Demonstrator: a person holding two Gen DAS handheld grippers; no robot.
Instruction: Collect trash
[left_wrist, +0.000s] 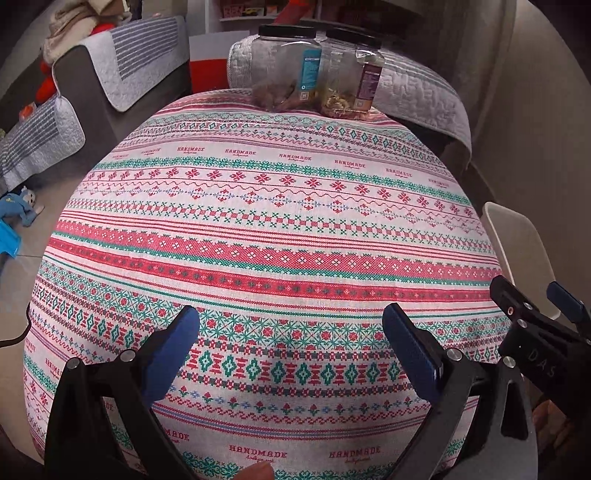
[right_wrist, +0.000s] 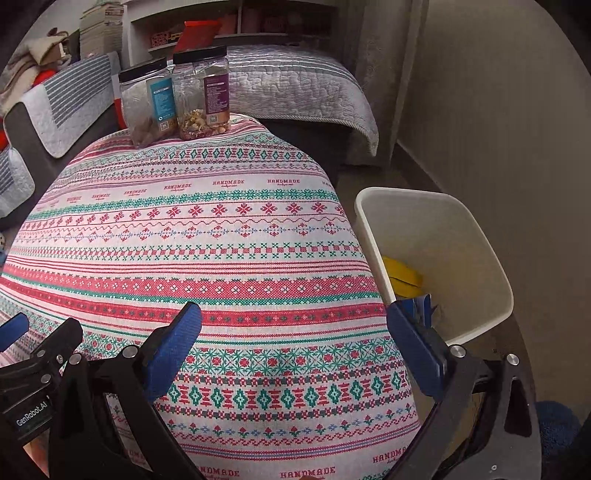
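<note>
A white trash bin (right_wrist: 491, 266) stands on the floor at the table's right side; its rim also shows in the left wrist view (left_wrist: 517, 240). Inside it lie a yellow item (right_wrist: 402, 275) and a blue wrapper (right_wrist: 424, 304). My left gripper (left_wrist: 291, 332) is open and empty above the patterned tablecloth (left_wrist: 266, 229) near the front edge. My right gripper (right_wrist: 295, 332) is open and empty, over the table's right front part beside the bin. No loose trash shows on the cloth. The right gripper shows at the right edge of the left wrist view (left_wrist: 535, 314).
Two clear plastic jars with black lids (left_wrist: 284, 70) (left_wrist: 351, 74) stand at the table's far edge, also in the right wrist view (right_wrist: 147, 103) (right_wrist: 203, 96). Sofas with grey quilted covers (left_wrist: 122, 74) lie behind and left. Toys (left_wrist: 18, 206) lie on the floor at left.
</note>
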